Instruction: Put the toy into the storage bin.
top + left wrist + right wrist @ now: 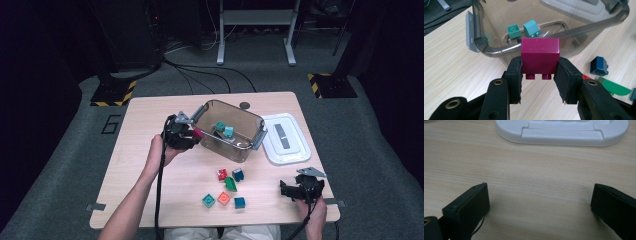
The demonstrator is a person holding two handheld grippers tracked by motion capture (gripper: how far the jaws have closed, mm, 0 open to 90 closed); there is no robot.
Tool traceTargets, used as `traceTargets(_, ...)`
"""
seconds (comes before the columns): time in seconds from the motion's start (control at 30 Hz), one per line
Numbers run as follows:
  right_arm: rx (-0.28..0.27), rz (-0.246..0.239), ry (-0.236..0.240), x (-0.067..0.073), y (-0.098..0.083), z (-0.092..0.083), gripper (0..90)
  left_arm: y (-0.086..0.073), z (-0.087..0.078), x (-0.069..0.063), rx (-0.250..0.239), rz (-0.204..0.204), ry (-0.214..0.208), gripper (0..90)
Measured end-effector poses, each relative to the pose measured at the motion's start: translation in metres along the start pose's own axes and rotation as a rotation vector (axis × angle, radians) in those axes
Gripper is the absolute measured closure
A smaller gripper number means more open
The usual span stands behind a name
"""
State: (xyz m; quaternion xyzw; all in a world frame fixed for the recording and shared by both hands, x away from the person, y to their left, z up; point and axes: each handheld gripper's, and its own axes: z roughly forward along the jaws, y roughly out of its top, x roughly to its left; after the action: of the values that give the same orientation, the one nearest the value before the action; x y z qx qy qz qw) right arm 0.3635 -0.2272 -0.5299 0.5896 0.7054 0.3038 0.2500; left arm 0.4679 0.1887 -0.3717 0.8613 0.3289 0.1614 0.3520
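Note:
A magenta brick (540, 55) sits clamped between the jaws of my left gripper (539, 72), studs facing back toward the camera. In the high view the left gripper (192, 135) holds that magenta brick (198, 133) at the near left rim of the smoky clear bin (250, 125). Inside the bin (486, 37) lie a green brick (513, 31) and a teal brick (532, 28). My right gripper (290, 190) rests low at the table's near right corner, jaws wide apart over bare wood (539, 195) with nothing between them.
Several loose bricks lie on the table in front of the bin: red (222, 174), dark green (230, 183), dark blue (238, 174), teal (208, 200), orange (224, 198) and blue (240, 202). A white lid (285, 137) lies right of the bin. A dark disc (244, 105) sits behind it.

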Motion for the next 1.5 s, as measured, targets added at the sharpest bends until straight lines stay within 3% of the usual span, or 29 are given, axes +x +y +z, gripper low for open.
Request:
traceTargets(0.57, 0.007, -0.010, 0.011, 0.000, 0.001, 0.001, 0.0, 0.036, -0.004, 0.006, -0.010, 0.026, 0.031, 58.7)
traceTargets(1.5, 0.005, 0.001, -0.002, -0.001, 0.001, 0.002, 0.0, 0.072, 0.020, 0.023, -0.002, 0.021, 0.058, 58.7)
